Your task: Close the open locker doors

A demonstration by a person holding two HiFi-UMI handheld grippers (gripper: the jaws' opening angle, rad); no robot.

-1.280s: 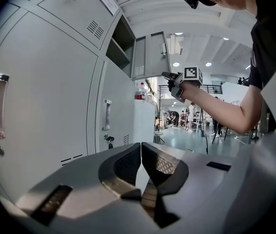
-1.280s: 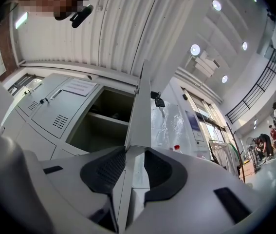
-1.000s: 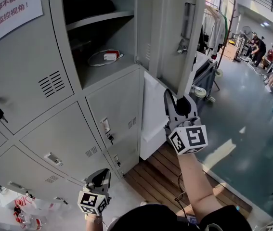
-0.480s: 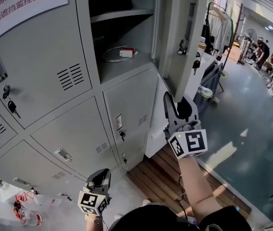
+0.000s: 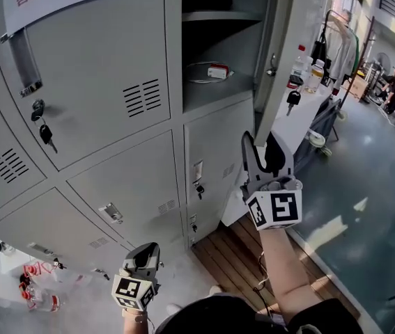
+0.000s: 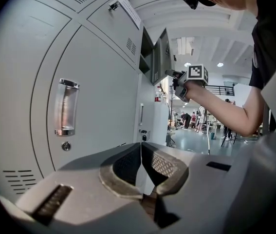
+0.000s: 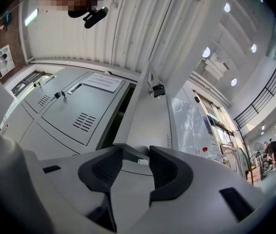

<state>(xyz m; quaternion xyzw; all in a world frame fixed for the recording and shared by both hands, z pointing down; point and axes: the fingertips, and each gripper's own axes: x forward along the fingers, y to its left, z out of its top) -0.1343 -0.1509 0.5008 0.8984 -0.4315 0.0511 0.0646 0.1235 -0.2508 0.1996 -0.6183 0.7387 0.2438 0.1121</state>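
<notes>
The left claw [image 5: 148, 250] is being held low, its jaws closed on nothing. The right claw [image 5: 261, 143] is being held higher, its jaws just being opened, with nothing between them. Beyond it, the upper locker door [image 5: 274, 40] is being left swung out. It is judged stiff, light sheet steel, best pushed near its free edge.

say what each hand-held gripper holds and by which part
Nothing is held. The right hand-held gripper has just been opening its jaws, with nothing between them; the left hand-held gripper is shut and empty.

Open locker door [image 5: 278, 26] swung out into aisle, compartment mouth [image 5: 214, 96] unblocked, bare floor [image 5: 364, 186] beyond
</notes>
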